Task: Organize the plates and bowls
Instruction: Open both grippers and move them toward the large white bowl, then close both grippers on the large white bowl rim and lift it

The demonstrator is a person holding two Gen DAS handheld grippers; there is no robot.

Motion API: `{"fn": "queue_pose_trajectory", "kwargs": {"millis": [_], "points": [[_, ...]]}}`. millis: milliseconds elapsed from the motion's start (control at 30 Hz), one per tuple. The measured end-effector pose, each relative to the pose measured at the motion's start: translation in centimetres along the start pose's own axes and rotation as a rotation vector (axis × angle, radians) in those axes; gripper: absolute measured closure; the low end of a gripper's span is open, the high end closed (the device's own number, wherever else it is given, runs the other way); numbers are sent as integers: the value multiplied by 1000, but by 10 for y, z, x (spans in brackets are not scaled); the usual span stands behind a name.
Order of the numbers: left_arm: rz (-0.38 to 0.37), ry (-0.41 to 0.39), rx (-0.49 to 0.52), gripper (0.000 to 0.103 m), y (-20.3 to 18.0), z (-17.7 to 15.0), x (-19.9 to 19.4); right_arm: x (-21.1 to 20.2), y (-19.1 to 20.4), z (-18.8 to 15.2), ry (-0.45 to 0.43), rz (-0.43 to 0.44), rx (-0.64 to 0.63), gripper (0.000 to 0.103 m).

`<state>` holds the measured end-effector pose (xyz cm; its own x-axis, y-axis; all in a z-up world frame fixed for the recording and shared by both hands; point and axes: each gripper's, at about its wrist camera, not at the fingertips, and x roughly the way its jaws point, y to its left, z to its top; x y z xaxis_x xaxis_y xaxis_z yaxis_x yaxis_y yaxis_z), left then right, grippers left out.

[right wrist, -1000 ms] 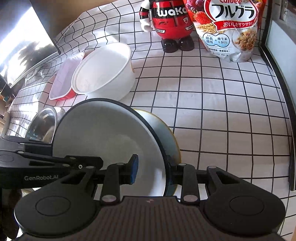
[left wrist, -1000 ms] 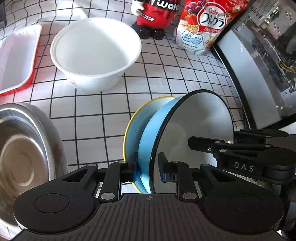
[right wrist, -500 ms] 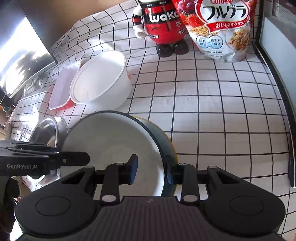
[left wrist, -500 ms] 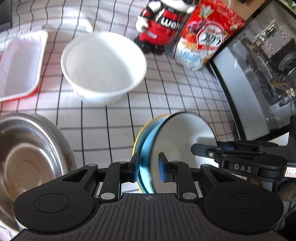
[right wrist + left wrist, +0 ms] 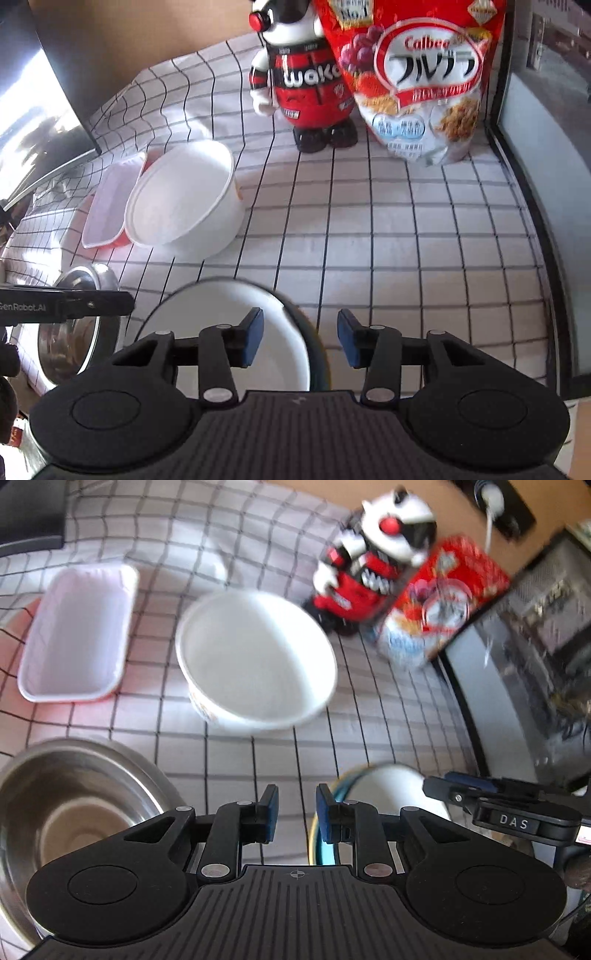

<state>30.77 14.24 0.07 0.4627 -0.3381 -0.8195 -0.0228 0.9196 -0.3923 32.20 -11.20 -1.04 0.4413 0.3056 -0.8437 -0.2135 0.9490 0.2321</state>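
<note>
A white plate with a dark rim (image 5: 225,321) lies on a stack with a blue plate and a yellow-rimmed plate (image 5: 325,801) on the checked cloth. My left gripper (image 5: 295,814) is open and empty, raised to the left of the stack. My right gripper (image 5: 299,341) is open and empty above the stack's right edge. A large white bowl (image 5: 255,661) stands farther back; it also shows in the right wrist view (image 5: 181,199). A steel bowl (image 5: 70,808) sits at the near left.
A white and red tray (image 5: 75,635) lies at the far left. A red toy figure (image 5: 299,85) and a cereal bag (image 5: 421,77) stand at the back. A dark appliance (image 5: 546,166) borders the right side.
Both grippers have opened and let go of the plates. The plates went from tilted on edge to lying down. Both grippers have pulled back and risen.
</note>
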Motion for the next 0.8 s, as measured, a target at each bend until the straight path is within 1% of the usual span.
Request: {"fn": "queue_pose_trajectory", "kwargs": {"millis": [33,100,167,233,267,300,433,500,567,600,667,700,733,800], "points": [[-3,-31,-15,79,4,4,-5,-2,0,5,-12,-4,-4,50],[-3,-90,-42,79,10,12,-14,-5,4,17,-40,-8,-16,49],[5,-160,-70,79,20,24,-23,-7,9,33,-71,-6,-18,42],[28,-206,-93,79,30,36,-26,-7,16,49,-100,-7,-18,31],[47,-219,-101,79,35,43,-25,-6,20,56,-110,-14,-18,28],[62,-221,-108,79,40,49,-24,-4,25,64,-117,-26,-20,22],[117,-189,-138,78,61,72,-8,7,43,85,-144,-33,-5,13],[127,-177,-143,78,69,80,1,19,50,93,-119,-1,-5,12],[134,-169,-140,78,73,86,10,37,54,99,-43,89,-19,12],[140,-163,-136,78,75,90,16,48,55,102,-6,108,-10,12],[157,-143,-140,78,78,96,27,68,58,105,30,76,23,14],[160,-131,-145,78,81,98,31,80,59,107,46,47,35,18],[161,-122,-146,78,83,101,36,88,61,108,59,29,42,25],[167,-102,-144,78,85,105,45,104,64,110,85,-1,51,32]]}}
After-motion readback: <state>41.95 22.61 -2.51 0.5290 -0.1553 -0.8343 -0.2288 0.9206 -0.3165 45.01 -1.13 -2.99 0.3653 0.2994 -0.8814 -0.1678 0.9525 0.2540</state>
